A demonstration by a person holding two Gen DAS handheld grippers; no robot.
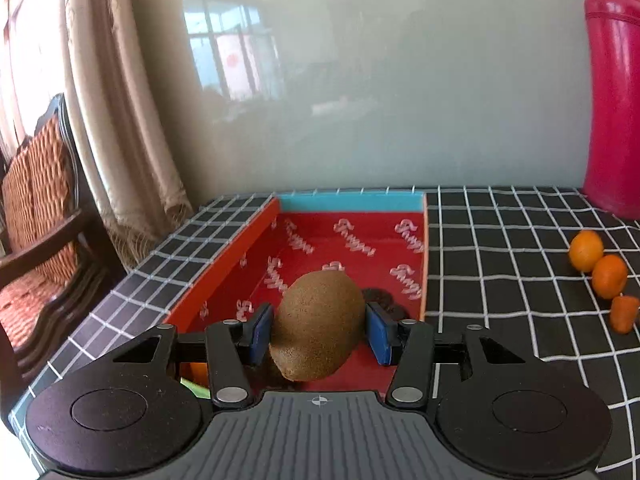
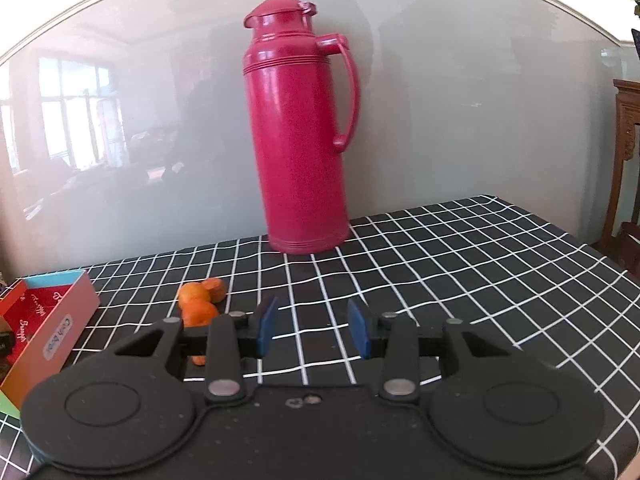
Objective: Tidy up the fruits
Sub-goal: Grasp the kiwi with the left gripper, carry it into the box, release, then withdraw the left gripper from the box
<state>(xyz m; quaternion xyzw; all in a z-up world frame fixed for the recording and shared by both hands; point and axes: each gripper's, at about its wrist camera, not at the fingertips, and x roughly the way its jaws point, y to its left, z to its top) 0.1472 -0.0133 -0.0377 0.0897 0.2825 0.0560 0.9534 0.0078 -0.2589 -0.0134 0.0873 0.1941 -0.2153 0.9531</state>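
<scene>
My left gripper (image 1: 319, 330) is shut on a brown kiwi (image 1: 318, 326) and holds it over the near end of the red cardboard box (image 1: 232, 258), which has a red printed floor and a blue far wall. A dark round object (image 1: 382, 298) lies in the box behind the kiwi. Three small orange fruits (image 1: 600, 272) lie on the checked cloth to the right of the box. My right gripper (image 2: 312, 330) is open and empty above the cloth; the orange fruits (image 2: 198, 306) sit just left of its left finger. The box (image 2: 52, 322) shows at the far left.
A tall red thermos (image 2: 298, 132) stands at the back of the table against the glossy wall. The black-and-white checked cloth (image 2: 440, 264) covers the table. A wooden chair (image 1: 36, 216) and a curtain stand off the table's left edge.
</scene>
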